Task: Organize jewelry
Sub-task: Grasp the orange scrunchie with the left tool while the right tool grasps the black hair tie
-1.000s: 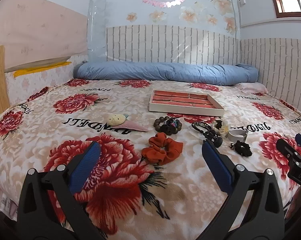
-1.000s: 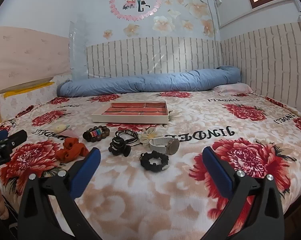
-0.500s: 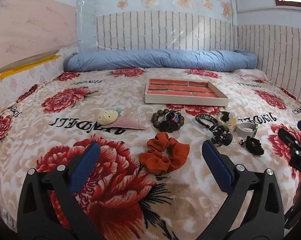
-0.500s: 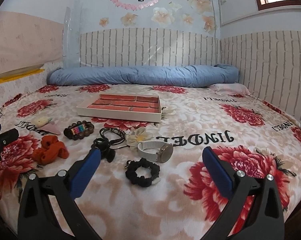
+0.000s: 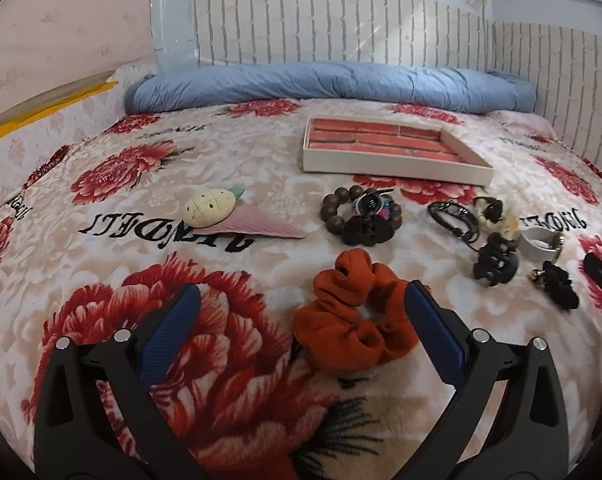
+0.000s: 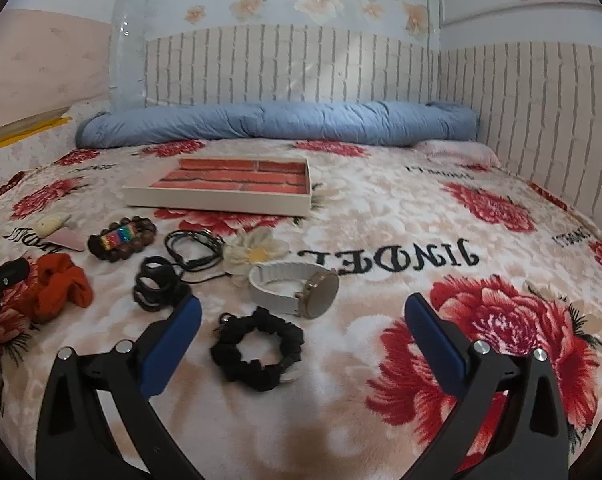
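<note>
Orange scrunchie [image 5: 353, 320], bracelet [image 6: 123, 238], watch [image 6: 297, 288] all lie loose on bed, tray [image 6: 221, 200] empty, nothing sorted yet; left gripper [image 5: 301, 320] and right gripper [image 6: 301, 326] fingers wide apart, holding nothing.

The blanket [image 6: 381, 216] on the bed carries the black word "JINDELI" (printed repeatedly, seen upside down); nothing else is legible.

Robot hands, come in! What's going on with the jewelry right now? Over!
Left gripper open, nearing orange scrunchie. Right gripper open, over black scrunchie. Tray has no jewelry yet. Nothing blocking.
</note>
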Demonstrator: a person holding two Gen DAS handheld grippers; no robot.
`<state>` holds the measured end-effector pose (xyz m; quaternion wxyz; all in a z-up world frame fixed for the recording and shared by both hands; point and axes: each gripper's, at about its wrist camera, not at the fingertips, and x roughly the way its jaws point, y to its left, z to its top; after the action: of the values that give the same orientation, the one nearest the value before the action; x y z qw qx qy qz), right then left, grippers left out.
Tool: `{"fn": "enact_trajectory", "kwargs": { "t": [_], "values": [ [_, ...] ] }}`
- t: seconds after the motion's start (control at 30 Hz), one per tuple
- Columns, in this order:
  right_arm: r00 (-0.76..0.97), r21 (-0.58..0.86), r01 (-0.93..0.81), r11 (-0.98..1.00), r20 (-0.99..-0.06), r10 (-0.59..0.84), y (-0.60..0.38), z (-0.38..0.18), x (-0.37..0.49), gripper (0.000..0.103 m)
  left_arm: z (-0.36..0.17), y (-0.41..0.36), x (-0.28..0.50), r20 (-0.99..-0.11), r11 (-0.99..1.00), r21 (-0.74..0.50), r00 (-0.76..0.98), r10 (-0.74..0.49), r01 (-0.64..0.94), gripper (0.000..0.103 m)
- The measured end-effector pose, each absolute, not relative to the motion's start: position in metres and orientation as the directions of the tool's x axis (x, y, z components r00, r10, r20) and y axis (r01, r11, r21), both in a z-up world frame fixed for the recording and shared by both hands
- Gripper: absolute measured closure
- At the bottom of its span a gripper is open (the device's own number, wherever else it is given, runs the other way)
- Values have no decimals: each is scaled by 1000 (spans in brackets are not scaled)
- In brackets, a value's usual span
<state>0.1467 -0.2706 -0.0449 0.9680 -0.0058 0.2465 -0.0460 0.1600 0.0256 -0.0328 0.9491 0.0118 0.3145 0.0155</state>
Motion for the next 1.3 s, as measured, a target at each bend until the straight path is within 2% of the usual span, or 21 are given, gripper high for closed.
{"fn": "enact_trajectory", "kwargs": {
  "t": [0.3, 0.47, 0.53, 0.6, 0.8, 0.93, 1.13, 1.3],
  "values": [
    [823, -7, 101, 995, -562, -87, -280, -60, 167, 6, -49, 27, 179, -660, 1000, 7, 752, -3, 11, 5],
    [793, -8, 88, 996, -605, -75, -278, -68, 175, 23, -54, 31, 185, -684, 999, -31, 729, -40, 26, 5],
    [782, -3, 83, 997, -620, -67, -279, -70, 178, 27, -54, 30, 187, -687, 999, -35, 725, -51, 36, 6],
    [768, 3, 75, 997, -638, -56, -279, -73, 181, 37, -54, 27, 188, -692, 998, -33, 719, -62, 54, 10],
    [724, 30, 58, 998, -690, -21, -281, -84, 192, 50, -60, 23, 200, -733, 994, -54, 671, -107, 100, 21],
    [712, 35, 54, 998, -702, -14, -281, -86, 194, 53, -66, 30, 207, -755, 989, -113, 639, -147, 94, 30],
    [698, 52, 46, 998, -716, 5, -282, -88, 197, 55, -69, 31, 209, -764, 988, -105, 626, -153, 113, 55],
    [701, 55, 32, 998, -713, 16, -281, -88, 196, 66, -68, 28, 209, -767, 990, -71, 627, -134, 124, 60]
  ]
}}
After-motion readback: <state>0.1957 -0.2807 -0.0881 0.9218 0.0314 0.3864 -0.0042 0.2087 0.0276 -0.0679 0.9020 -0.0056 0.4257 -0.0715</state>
